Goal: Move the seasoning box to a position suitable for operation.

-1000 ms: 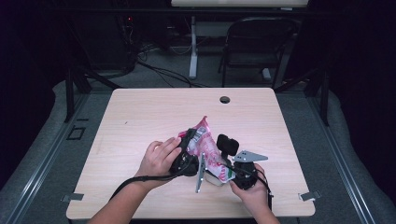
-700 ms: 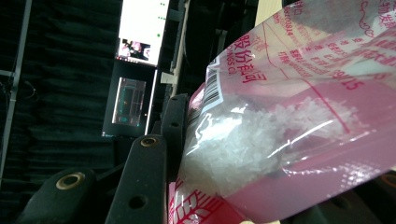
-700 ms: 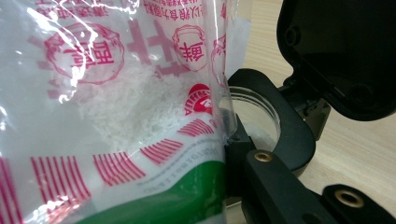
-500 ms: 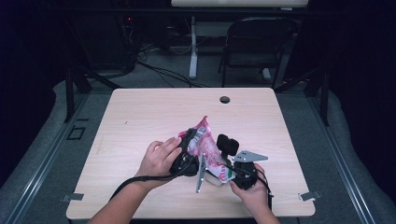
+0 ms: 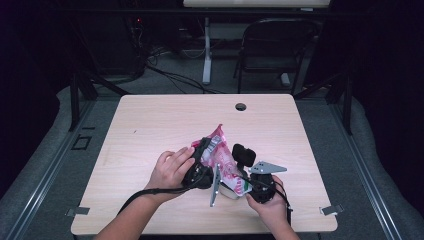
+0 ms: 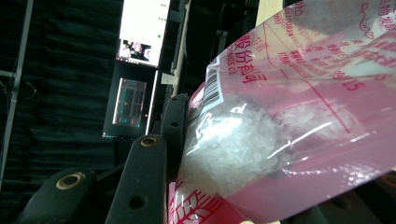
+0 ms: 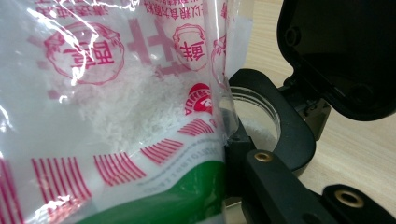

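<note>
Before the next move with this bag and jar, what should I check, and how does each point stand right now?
1. Left claw grips the bag: ok, the bag is pressed against its jaw in the left gripper view.
2. Right claw grips the bag's lower end: cannot tell, one jaw is hidden.
3. Jar open: ok, lid flipped up.
4. Bag mouth over the jar: cannot tell.
5. Jar upright on the table: cannot tell.
</note>
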The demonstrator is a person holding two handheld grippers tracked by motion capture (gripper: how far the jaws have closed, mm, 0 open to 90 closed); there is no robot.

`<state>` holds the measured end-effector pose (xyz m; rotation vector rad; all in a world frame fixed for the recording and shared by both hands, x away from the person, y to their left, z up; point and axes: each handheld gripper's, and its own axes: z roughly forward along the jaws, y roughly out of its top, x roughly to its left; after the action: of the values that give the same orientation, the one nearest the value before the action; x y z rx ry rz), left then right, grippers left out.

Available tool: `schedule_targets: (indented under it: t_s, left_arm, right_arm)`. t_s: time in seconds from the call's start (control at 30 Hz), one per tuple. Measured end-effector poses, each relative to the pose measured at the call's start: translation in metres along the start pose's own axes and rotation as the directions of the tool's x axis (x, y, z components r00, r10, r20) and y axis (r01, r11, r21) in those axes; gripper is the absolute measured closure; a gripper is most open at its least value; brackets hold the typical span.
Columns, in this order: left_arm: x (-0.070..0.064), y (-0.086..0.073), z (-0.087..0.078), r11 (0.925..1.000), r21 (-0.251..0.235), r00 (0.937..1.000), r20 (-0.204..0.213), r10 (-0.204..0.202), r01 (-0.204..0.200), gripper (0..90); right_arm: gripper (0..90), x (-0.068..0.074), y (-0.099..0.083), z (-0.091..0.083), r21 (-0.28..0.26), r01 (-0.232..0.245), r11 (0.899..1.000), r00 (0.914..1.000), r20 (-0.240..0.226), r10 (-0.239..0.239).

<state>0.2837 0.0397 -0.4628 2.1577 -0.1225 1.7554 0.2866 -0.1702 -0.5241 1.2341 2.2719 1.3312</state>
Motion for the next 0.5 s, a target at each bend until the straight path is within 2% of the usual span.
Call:
schedule_targets:
  t_s: [0.5]
  left_arm:
    - [-0.0004, 0.0001, 0.0002, 1.0000, -0.002, 1.0000, 0.003, -0.006, 0.006, 67.1]
  right_arm:
    - [89.0, -0.0002, -0.0001, 0.0000, -0.001, 0.000, 1.000, 1.0000, 0.000, 0.000]
